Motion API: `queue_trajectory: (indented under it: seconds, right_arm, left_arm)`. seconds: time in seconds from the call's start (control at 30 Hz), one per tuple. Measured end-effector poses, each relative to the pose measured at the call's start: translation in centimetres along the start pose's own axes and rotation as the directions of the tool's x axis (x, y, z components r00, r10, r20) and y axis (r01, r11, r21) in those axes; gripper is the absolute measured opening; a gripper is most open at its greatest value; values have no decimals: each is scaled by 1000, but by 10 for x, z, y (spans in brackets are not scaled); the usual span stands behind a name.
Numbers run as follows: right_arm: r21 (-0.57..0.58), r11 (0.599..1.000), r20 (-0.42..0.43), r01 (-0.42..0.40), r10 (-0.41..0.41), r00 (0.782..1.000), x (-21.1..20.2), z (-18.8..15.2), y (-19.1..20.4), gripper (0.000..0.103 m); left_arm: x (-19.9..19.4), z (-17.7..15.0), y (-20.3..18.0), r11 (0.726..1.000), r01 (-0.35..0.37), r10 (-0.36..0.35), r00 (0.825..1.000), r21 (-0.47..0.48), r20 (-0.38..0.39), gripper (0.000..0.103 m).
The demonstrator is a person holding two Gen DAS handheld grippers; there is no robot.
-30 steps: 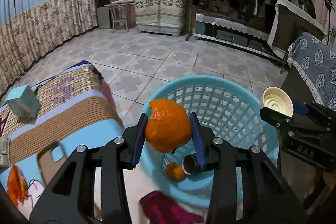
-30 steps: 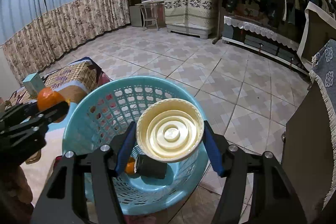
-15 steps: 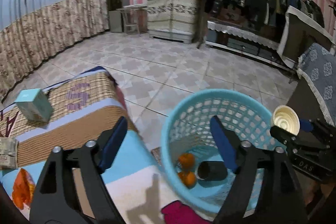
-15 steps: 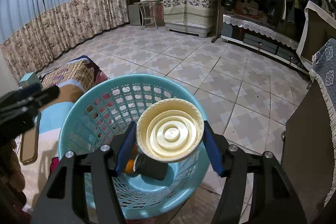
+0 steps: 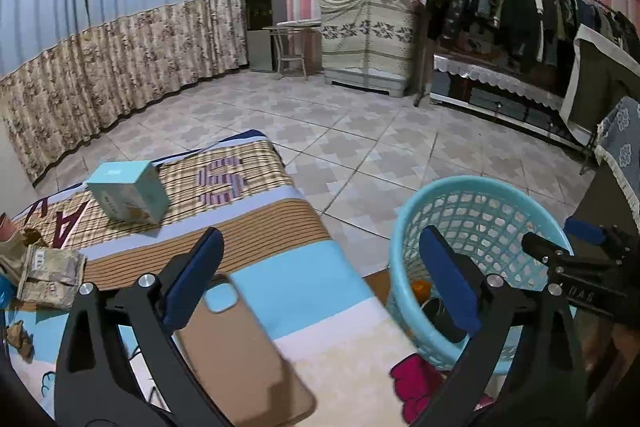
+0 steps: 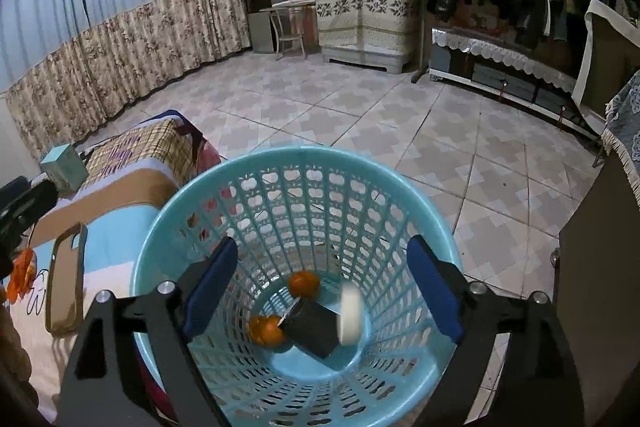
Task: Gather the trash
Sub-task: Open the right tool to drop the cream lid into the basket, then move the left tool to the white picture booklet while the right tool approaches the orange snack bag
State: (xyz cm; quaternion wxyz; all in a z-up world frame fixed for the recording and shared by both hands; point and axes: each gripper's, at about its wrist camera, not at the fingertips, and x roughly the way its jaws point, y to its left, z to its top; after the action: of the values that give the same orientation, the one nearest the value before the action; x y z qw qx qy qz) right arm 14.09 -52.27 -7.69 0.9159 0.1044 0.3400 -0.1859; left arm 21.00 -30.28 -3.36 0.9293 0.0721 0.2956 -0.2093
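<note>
The left tongs [image 5: 320, 273] stand spread wide with nothing between the blue pads; their jaws have just been opening. In the left wrist view they hang over the near part of the bed [image 5: 280, 223], above a brown phone case [image 5: 244, 351] that lies flat on the blanket. I judge that they are wide because their piece of trash is already let go, and they now point toward the bed, where more trash waits. Near the left edge of the bed lie a crumpled wrapper [image 5: 50, 277] and a small brown scrap [image 5: 18, 333]; these look like the next things to collect. A light blue box [image 5: 128, 191] stands further back on the bed, toward its far edge. The blue basket [image 5: 404, 247] stands on the floor, just beside the right edge of the bed, so trash can go in with a short reach. The right tongs [image 5: 560, 247] hang over its rim.

In the right wrist view the right tongs [image 6: 324, 285] are also spread, jaws just opened, directly above the mouth of the basket [image 6: 180, 227]. A pale round cup [image 6: 351, 315] is low inside the basket, blurred, so it seems to be falling freely; no pad touches it. On the bottom lie two orange peel pieces [image 6: 304, 283] and a dark can [image 6: 314, 329]. The collected trash is therefore in the basket, and the rest is on the bed.
</note>
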Motion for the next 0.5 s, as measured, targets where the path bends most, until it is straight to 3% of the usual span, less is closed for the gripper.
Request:
queue_trajectory:
  seconds: [0.2,0.5]
  right_arm:
    - [-24,1000,33,14,-14,999,-20,-1,16,93]
    - [-85,995,94,-57,65,993,-68,-22,85,93]
  left_arm:
    - [-22,-7,28,999,-20,20,1000,-39,12,96]
    - [-79,-32,90,989,-132,134,990,-64,37,97]
